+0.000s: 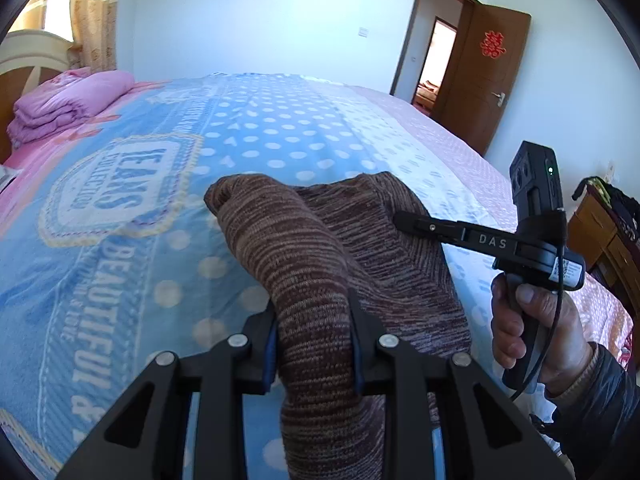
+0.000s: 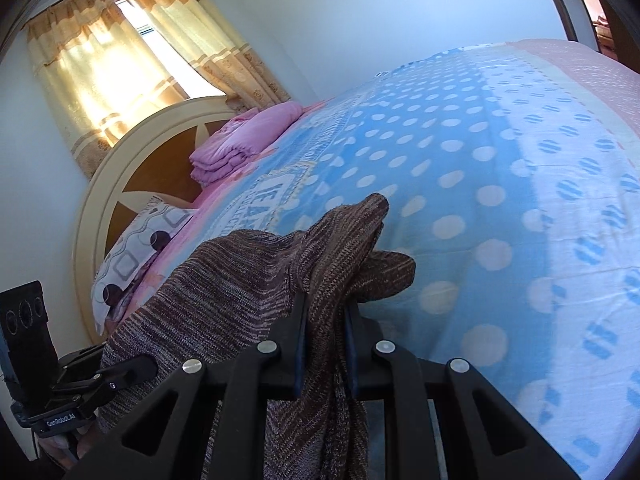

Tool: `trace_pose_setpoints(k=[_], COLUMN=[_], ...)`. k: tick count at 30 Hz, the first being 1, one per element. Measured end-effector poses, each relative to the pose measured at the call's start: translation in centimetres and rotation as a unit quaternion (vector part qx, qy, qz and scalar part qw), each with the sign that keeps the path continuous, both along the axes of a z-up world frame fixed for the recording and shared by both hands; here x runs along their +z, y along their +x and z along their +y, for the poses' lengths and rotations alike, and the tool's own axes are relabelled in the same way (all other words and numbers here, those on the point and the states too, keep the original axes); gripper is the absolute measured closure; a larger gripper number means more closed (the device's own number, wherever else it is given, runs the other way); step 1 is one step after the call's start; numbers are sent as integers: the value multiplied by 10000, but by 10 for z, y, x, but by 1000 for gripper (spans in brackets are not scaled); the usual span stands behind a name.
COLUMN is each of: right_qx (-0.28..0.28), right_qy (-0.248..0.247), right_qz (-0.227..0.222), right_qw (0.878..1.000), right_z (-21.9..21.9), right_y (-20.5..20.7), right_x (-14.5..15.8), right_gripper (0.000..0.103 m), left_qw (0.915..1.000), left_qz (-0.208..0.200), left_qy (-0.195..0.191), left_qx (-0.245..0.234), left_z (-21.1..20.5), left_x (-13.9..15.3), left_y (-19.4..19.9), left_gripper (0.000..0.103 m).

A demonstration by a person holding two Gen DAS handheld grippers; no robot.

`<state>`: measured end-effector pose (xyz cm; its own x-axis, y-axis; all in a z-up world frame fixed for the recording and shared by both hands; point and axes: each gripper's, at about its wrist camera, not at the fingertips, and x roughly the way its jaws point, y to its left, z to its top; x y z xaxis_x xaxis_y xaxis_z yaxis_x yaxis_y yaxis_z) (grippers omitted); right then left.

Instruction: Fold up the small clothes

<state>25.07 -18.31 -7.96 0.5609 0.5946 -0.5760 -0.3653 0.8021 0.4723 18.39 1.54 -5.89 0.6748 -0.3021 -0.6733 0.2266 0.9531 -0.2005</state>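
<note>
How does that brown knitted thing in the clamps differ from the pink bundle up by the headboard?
The brown knitted garment is striped and bunched loosely; the pink quilt is plain and folded in neat layers. The garment is pinched by the left gripper and right gripper at the near side of the bed; the quilt lies untouched by the headboard. Both are soft cloth.
</note>
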Motion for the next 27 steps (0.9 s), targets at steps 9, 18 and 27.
trace_pose_setpoints(k=[9,18,27], right_qx=[325,628,951], right_qy=[-40,-118,-191], right_qz=[38,34,11], right_qw=[9995,9980,9953], right_z=[46,86,126], right_y=[5,6,10], right_x=[1,3,8], right_gripper=[87,87,87], left_qw=[9994,9983,9963], left_qz=[-59,-181,-318], left_qy=[-178,-220,-251], left_qx=[284,502,757], left_z=[39,67,92], left_x=[-2,-1,0], left_y=[-16,-28,-41], left_gripper=[74,74,74])
